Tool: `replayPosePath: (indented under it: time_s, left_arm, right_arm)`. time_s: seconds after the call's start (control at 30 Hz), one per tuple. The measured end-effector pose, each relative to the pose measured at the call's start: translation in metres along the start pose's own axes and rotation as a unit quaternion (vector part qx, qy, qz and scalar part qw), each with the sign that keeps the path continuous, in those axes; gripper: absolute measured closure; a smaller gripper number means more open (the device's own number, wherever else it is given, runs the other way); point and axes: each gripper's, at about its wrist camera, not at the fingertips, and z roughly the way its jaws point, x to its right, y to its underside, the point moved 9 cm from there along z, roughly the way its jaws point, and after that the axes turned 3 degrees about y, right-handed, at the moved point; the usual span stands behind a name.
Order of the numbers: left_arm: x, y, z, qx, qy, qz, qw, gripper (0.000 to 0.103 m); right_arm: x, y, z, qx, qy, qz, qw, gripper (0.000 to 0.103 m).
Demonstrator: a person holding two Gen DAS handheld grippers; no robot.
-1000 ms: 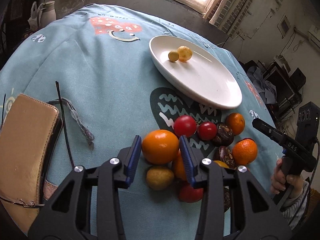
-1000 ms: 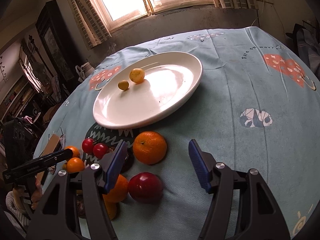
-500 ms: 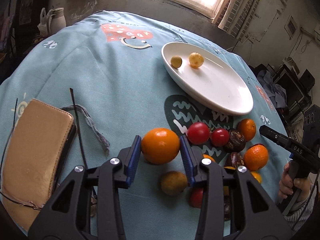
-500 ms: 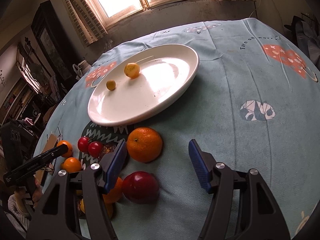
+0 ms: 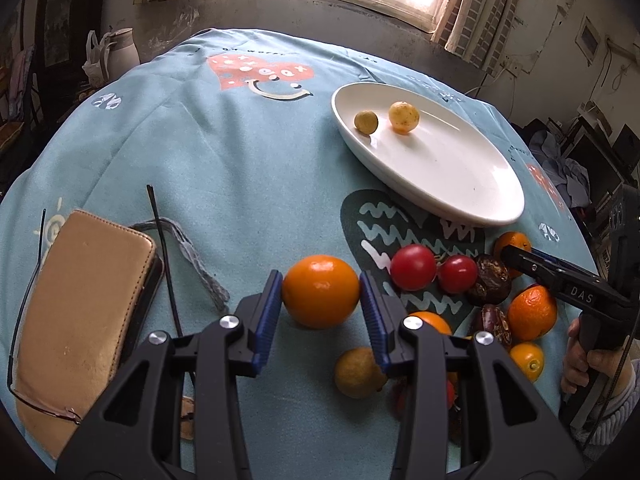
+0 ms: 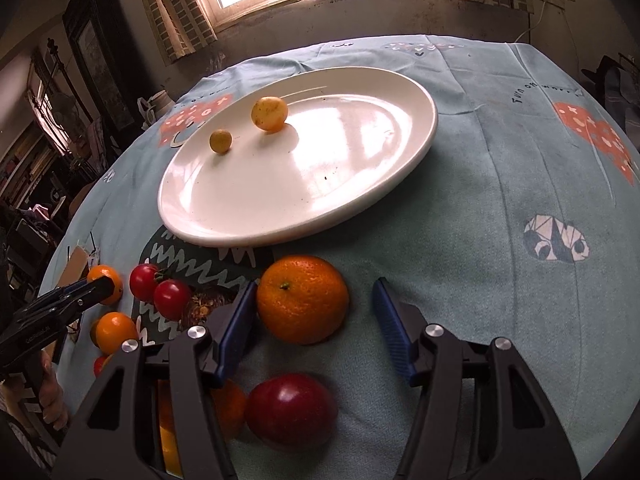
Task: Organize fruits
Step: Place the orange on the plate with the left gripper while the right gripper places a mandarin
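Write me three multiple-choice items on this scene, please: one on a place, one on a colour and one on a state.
1. Where do the two small yellow fruits lie?
A. on the tan case
B. on the white plate
C. on the bare cloth

2. What colour are the left gripper's pads?
A. red
B. white
C. blue

3. How does the left gripper stand?
A. shut on an orange
B. open above the plate
C. shut on nothing

Answers: B, both rest inside the plate's rim; C, the ribbed pads are blue; A, both pads press the orange's sides.
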Motion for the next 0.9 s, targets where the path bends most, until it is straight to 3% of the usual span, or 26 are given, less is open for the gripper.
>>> replayPosePath:
  time_s: [0.07, 0.27, 0.4, 0.53, 0.67, 0.8, 0.9]
  left_arm:
    - [0.000, 0.000, 0.000, 0.001, 0.001, 0.000, 1.0000, 0.063]
    - [0.003, 0.000, -0.001, 0.008, -0.001, 0.007, 0.9999, 0.063]
    - [0.014, -0.007, -0.013, 0.034, 0.002, 0.023, 0.9991, 0.063]
    - [0.039, -0.027, -0.024, 0.049, 0.008, 0.045, 0.9977, 0.063]
    - [0.080, -0.067, -0.031, 0.069, 0.009, 0.089, 0.9937, 0.063]
    - [0.114, -0.097, -0.014, 0.081, 0.016, 0.105, 0.9910, 0.063]
    - [0.119, -0.101, 0.017, 0.066, 0.028, 0.083, 0.9940, 0.063]
  right_arm:
    - [-0.002, 0.000, -0.003, 0.002, -0.013, 0.000, 1.000, 0.058]
    - [-0.001, 0.000, -0.017, 0.019, -0.027, 0.005, 0.999, 0.059]
    - [0.003, -0.007, -0.049, 0.061, -0.025, 0.010, 0.998, 0.059]
    - [0.012, -0.028, -0.082, 0.113, -0.028, 0.030, 0.993, 0.059]
    - [0.015, -0.065, -0.111, 0.150, -0.014, 0.025, 0.988, 0.059]
    - [0.015, -0.100, -0.103, 0.157, 0.005, 0.024, 0.987, 0.059]
    - [0.016, -0.105, -0.067, 0.134, 0.004, 0.036, 0.990, 0.059]
